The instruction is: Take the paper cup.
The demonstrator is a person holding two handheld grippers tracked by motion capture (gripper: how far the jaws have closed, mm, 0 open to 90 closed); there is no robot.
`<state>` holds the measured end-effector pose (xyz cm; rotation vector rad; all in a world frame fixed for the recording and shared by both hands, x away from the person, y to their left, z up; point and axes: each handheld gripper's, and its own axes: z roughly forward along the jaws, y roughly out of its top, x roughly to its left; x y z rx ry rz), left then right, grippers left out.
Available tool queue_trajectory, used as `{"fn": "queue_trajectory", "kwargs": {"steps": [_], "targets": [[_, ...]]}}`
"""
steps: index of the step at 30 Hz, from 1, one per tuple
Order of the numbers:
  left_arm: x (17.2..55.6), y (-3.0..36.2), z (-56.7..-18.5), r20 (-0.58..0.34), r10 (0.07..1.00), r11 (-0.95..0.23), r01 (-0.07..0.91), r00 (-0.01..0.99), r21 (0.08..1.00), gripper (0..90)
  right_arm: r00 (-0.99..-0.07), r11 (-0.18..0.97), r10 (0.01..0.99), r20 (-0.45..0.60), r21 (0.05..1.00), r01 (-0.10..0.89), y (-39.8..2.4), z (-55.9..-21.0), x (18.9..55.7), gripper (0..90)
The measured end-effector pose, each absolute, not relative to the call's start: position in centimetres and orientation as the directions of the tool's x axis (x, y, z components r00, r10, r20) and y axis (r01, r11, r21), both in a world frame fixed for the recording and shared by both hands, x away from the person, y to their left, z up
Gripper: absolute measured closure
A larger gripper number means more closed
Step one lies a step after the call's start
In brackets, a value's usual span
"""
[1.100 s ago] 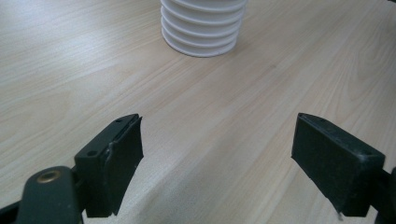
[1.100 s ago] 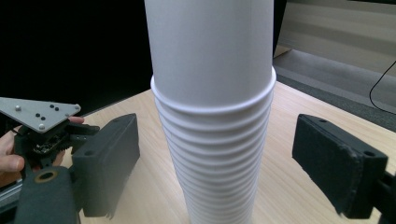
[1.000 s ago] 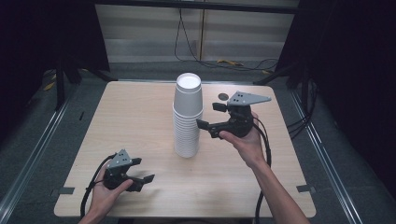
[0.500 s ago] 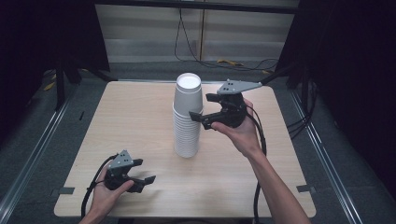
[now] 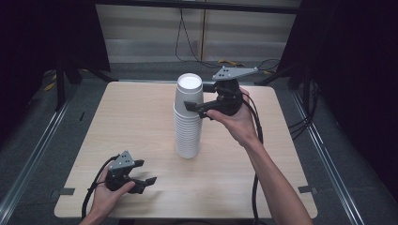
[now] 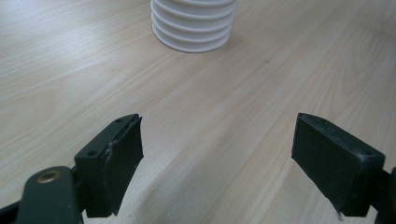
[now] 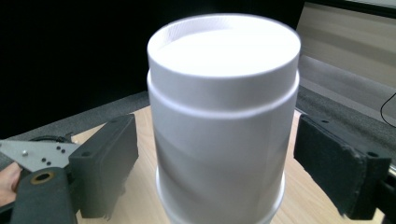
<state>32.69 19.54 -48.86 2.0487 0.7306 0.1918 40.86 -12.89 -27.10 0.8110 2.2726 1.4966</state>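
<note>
Tall stack of white paper cups (image 5: 188, 117) stands upright, mouths down, near the middle of the wooden table (image 5: 117, 122). Long axis vertical. Top cup (image 7: 223, 116) is the one in play.

Right gripper (image 5: 199, 108) is up at the top of the stack, coming in level from the stack's right side. In the right gripper view the top cup sits square between the two jaws, a gap on each side, pads not pressing. So: released, jaws straddling the cup, no grasp yet. The cup's axis runs straight up across the line between the jaws, so closing in should pinch the wall just under the closed bottom end. Judging from this, next is close, then lift straight up along the stack axis to peel one cup off. Risk: a tilted pull drags the cups below or tips the column.

Left gripper (image 5: 143, 183) rests low near the front left of the table, held in the left hand (image 5: 105, 199), well apart from the stack. Left gripper view: jaws spread, nothing between them, bare table ahead, base of the stack (image 6: 194, 25) farther off. Released, idle.

Right hand (image 5: 237, 124) is clearly the nearer one; left would have to cross the table to steady the base.
</note>
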Motion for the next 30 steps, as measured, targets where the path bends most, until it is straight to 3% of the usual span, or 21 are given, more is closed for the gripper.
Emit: {"fn": "queue_trajectory", "kwargs": {"steps": [10, 30], "targets": [[32.7, 19.7, -48.8, -0.146, 0.573, -0.39, 0.424, 0.807, 0.817, 16.3, -0.791, 0.246, 0.603, 0.099, 0.921, 0.303, -11.9, -26.9, 42.4, 14.0], [32.7, 19.7, -48.9, -0.142, 0.569, -0.398, 0.423, 0.81, 0.814, 16.3, -0.79, 0.262, 0.607, 0.082, 0.918, 0.297, -11.1, -27.2, 42.7, 19.1]]}}
